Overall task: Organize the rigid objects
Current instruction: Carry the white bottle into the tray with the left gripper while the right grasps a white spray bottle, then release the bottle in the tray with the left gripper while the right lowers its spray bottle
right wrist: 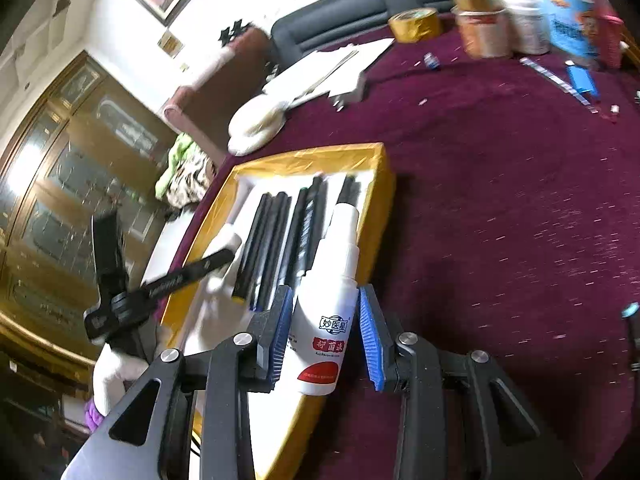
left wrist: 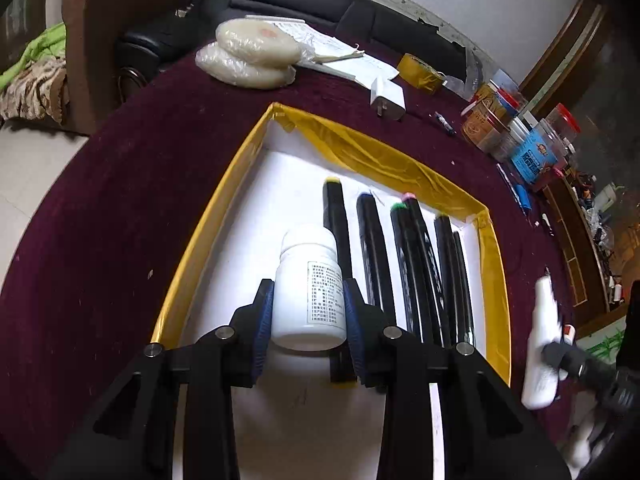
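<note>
A shallow white tray with yellow taped walls (left wrist: 224, 216) lies on the maroon tablecloth. Several black markers (left wrist: 416, 264) lie side by side in it. My left gripper (left wrist: 308, 312) is shut on a white pill bottle (left wrist: 308, 288) with a printed label, held over the tray left of the markers. My right gripper (right wrist: 324, 336) is shut on a white spray bottle (right wrist: 328, 312) with a red label, at the tray's right wall (right wrist: 380, 208). That spray bottle also shows in the left wrist view (left wrist: 540, 344). The markers show in the right wrist view (right wrist: 280, 240).
Beyond the tray lie two wrapped round cakes (left wrist: 256, 52), papers, a white charger plug (left wrist: 388, 98) and a yellow tape roll (left wrist: 420, 70). Jars and boxes (left wrist: 520, 136) crowd the right back. A blue lighter (right wrist: 582, 80) lies on the cloth. Sofas stand behind the table.
</note>
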A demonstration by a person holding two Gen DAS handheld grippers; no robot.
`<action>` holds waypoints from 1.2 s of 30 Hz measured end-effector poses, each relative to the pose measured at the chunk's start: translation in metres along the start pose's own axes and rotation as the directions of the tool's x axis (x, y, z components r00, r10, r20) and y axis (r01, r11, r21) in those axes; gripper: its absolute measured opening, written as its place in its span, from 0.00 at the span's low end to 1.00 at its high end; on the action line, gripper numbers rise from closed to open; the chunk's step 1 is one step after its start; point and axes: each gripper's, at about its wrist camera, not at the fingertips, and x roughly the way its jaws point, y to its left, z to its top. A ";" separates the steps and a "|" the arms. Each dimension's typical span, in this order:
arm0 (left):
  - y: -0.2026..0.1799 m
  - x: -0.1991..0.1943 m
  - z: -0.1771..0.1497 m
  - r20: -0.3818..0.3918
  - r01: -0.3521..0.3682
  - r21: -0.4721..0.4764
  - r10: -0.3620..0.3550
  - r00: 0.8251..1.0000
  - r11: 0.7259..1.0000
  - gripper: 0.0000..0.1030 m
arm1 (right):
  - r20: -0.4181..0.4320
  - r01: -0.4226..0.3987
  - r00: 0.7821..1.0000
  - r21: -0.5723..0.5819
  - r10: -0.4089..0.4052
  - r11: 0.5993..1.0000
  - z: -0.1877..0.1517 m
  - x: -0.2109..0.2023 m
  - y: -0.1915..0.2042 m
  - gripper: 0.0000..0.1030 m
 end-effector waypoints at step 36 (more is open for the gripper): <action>0.072 -0.125 -0.063 0.286 0.259 -0.204 -0.195 0.938 0.944 0.59 | -0.147 0.018 0.988 -0.239 -0.055 0.971 0.010 0.152 0.145 0.29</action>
